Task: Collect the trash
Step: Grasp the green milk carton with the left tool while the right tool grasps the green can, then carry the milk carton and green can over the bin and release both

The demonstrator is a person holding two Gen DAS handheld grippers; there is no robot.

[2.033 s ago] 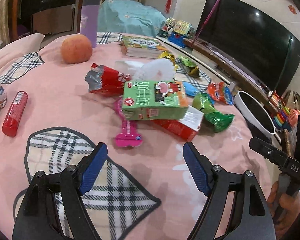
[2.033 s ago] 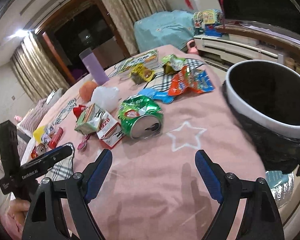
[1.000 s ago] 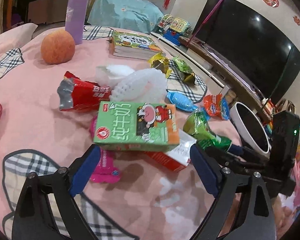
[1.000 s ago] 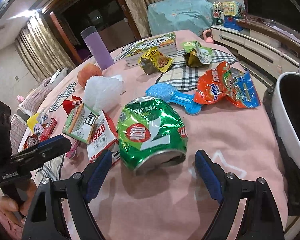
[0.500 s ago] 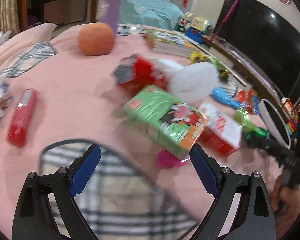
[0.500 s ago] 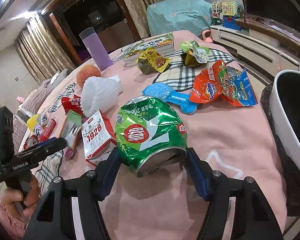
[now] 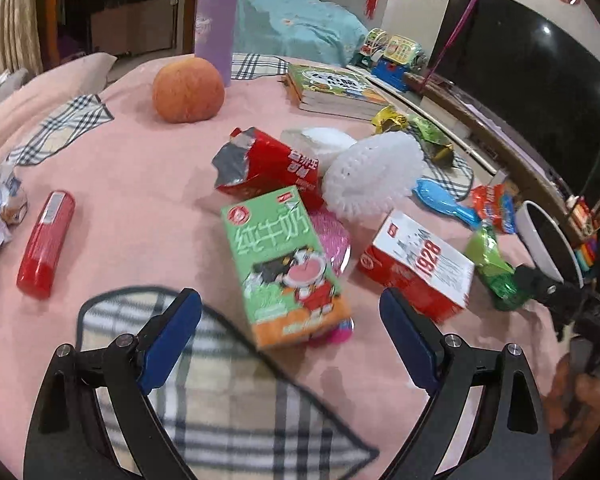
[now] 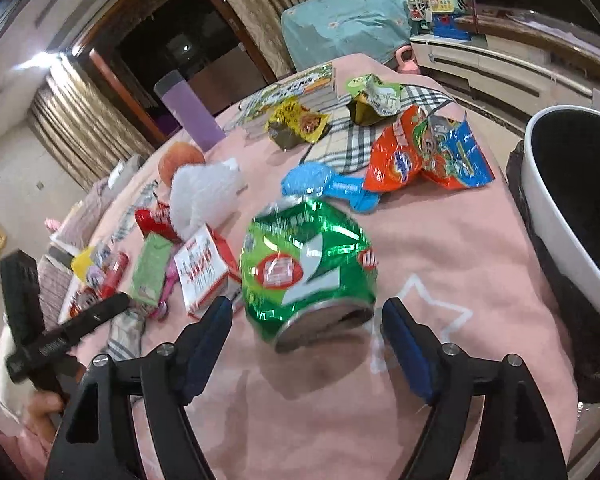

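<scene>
A crushed green soda can (image 8: 308, 268) lies on the pink tablecloth, its open end facing me. My right gripper (image 8: 308, 312) straddles it with jaws opening; both blue pads stand just clear of its sides. In the left wrist view a green milk carton (image 7: 288, 268) lies end-on just ahead of my open left gripper (image 7: 288, 304), its near end between the fingertips, untouched. A white-rimmed bin with a black liner (image 8: 556, 184) stands off the table's right edge. The can (image 7: 496, 268) also shows in the left wrist view.
Around the carton lie a red and white box (image 7: 420, 264), a red wrapper (image 7: 268, 164), a white foam net (image 7: 372, 176) and a blue plastic spoon (image 8: 328, 188). Snack bags (image 8: 424, 152), books (image 7: 332, 88), an orange fruit (image 7: 188, 90), a purple bottle (image 7: 214, 20) and a red tube (image 7: 46, 236) are farther off.
The right jaws closed against the can half a second ago and now stand apart again; the can has tilted. The left gripper swung, and the carton now lies end-on to it.
</scene>
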